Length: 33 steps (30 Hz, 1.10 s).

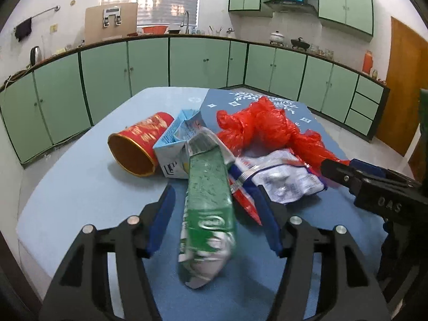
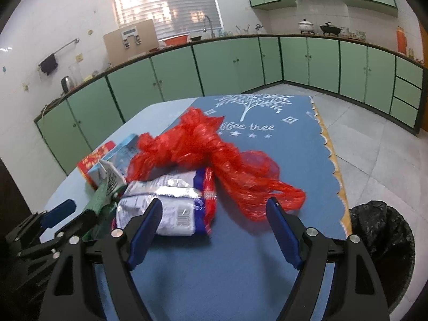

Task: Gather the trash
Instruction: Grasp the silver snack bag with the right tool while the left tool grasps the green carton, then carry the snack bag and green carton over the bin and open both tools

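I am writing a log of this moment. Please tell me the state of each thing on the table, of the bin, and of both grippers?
Red cup: on its side, mouth open.
Carton: crushed, lying down.
Green wrapper: between the open left hand-held gripper fingers, not clamped.
White wrapper: crumpled, flat.
Red bag: bunched up.
Bin: lined with a black bag, open.
Right hand-held gripper: open, holding nothing.

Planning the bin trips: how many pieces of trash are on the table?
5: red cup far left, blue carton beside it, green packet, white wrapper, red bag. More may hide underneath.
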Tool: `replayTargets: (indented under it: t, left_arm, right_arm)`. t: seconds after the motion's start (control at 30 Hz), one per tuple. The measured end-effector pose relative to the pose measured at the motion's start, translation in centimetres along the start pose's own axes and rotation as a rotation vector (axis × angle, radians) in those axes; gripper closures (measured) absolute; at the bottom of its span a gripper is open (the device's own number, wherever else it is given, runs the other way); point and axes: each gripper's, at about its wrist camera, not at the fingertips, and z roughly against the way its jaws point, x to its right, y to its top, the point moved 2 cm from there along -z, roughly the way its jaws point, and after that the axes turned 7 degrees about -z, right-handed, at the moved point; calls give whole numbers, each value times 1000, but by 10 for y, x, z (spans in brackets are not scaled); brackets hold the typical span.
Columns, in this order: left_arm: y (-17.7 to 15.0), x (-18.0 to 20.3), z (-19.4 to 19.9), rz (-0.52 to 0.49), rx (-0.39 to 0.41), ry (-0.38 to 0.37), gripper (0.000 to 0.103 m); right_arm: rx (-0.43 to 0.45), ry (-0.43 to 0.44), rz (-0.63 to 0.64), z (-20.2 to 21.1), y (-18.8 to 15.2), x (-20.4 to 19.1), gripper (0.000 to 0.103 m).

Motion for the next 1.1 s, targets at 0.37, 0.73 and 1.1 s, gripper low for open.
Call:
replayTargets:
  t: [0.37,0.73,1.1]
  left_arm:
    - [-4,-16,18,37,43,19,68]
    - [-8,-18,29,10,84,45,68]
    - [-10,-15,25,10,79,40,68]
  right_arm:
    - [-71,67,6,-12,-10,-16,30]
    - [-151,77,10,-36,-19,-21,36]
    - [-104,131,34,-13,-22,-23,48]
